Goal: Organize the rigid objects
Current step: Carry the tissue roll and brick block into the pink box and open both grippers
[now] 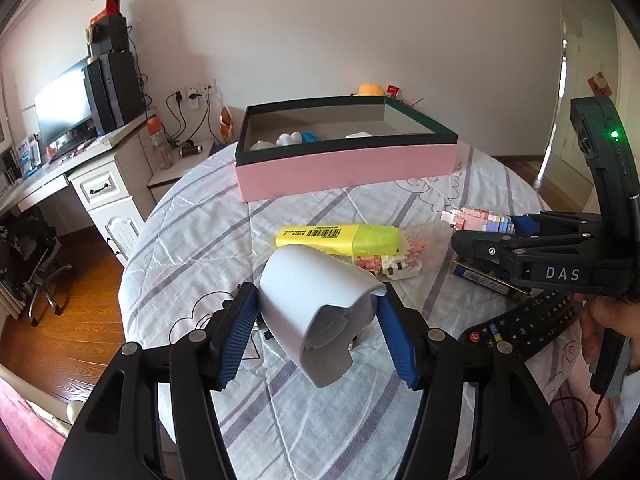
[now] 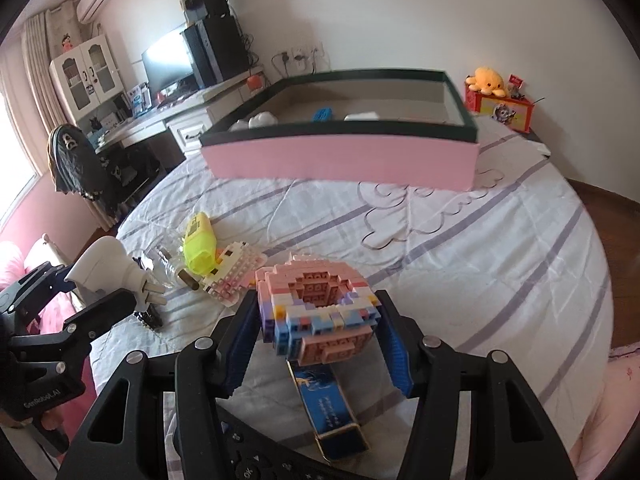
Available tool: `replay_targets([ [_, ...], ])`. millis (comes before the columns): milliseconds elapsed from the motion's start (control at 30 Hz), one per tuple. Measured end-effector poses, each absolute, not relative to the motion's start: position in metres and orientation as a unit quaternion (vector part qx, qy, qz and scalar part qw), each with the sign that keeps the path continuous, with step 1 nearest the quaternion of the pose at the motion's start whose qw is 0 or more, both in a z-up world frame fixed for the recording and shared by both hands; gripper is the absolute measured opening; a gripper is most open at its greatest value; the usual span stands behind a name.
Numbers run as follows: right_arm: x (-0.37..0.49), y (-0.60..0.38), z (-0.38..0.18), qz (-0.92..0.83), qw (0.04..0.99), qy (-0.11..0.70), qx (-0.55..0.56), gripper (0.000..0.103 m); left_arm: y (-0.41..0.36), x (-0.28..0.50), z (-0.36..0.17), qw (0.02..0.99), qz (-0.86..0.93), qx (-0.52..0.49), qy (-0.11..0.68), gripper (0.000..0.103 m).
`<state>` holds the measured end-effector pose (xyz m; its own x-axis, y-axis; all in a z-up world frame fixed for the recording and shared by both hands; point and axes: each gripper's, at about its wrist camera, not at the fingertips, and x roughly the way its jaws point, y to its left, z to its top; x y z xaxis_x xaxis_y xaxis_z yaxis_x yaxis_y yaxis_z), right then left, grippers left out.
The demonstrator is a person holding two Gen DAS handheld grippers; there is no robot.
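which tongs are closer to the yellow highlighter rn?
Left. The left tongs, shut on the white plug adapter, sit just short of the yellow highlighter; the right tongs hold the pink brick model off to its right.

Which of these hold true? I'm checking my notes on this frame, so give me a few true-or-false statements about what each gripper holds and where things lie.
1. The left gripper holds a white plug adapter. True.
2. The right gripper is empty. False: it grips a pink block model.
3. The yellow highlighter lies inside the pink box. False: it lies on the bed, outside it.
4. The pink box has no lid on. True.
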<state>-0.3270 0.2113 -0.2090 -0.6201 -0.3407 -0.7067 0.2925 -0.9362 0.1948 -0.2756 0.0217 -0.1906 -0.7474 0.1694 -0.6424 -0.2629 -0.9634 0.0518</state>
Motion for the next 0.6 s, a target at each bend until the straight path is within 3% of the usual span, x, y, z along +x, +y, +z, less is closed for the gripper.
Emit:
replay_targets([
  [600,-0.281,0.218,-0.121,-0.939,0.188,-0.024,0.288,0.057,0.026,-0.244,-0.117,0.105,0.961,-0.247,0.068,0.061],
])
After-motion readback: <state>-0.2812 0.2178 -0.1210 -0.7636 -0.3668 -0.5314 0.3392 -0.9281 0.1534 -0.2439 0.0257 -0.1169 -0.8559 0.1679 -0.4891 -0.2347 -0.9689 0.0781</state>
